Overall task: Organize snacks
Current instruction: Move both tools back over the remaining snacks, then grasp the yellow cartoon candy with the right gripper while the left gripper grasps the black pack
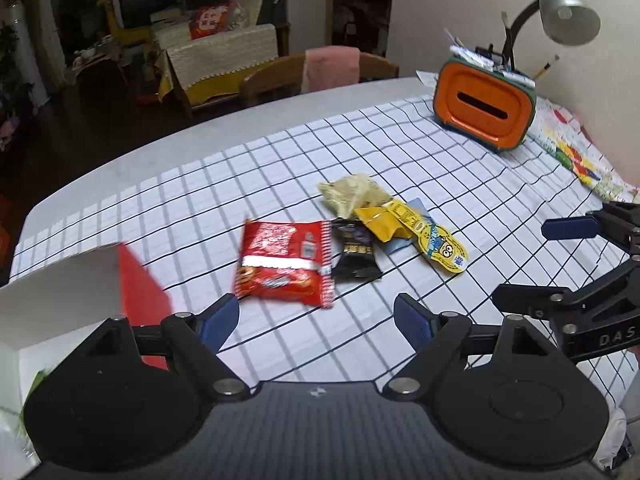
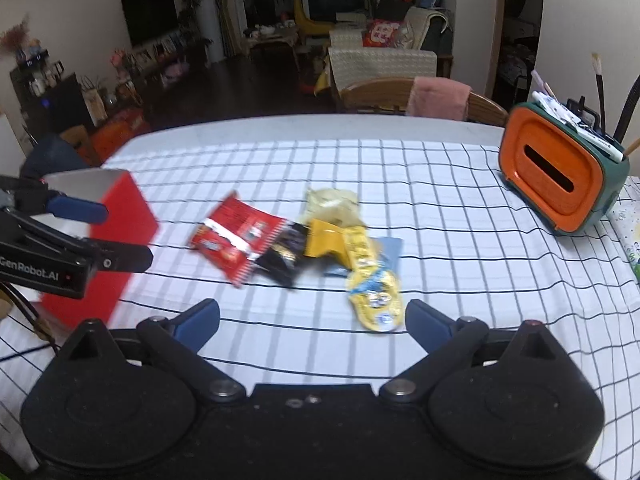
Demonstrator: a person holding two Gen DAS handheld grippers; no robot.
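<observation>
Only the left wrist view shows the desk lamp (image 1: 568, 8); only the right wrist view shows the television (image 2: 150, 16). The snacks lie bunched mid-table (image 1: 360, 128) on the checked cloth: red packet (image 1: 286, 262), black packet (image 1: 356, 258), pale bag (image 1: 354, 196), and a long yellow pouch (image 1: 428, 236) whose long axis runs from 10 toward 4 o'clock. A red box (image 2: 116, 236) stands at 9 o'clock. The left tongs (image 1: 316, 318) and right tongs (image 2: 312, 322) both hover spread wide, gripping nothing, level above the cloth.
</observation>
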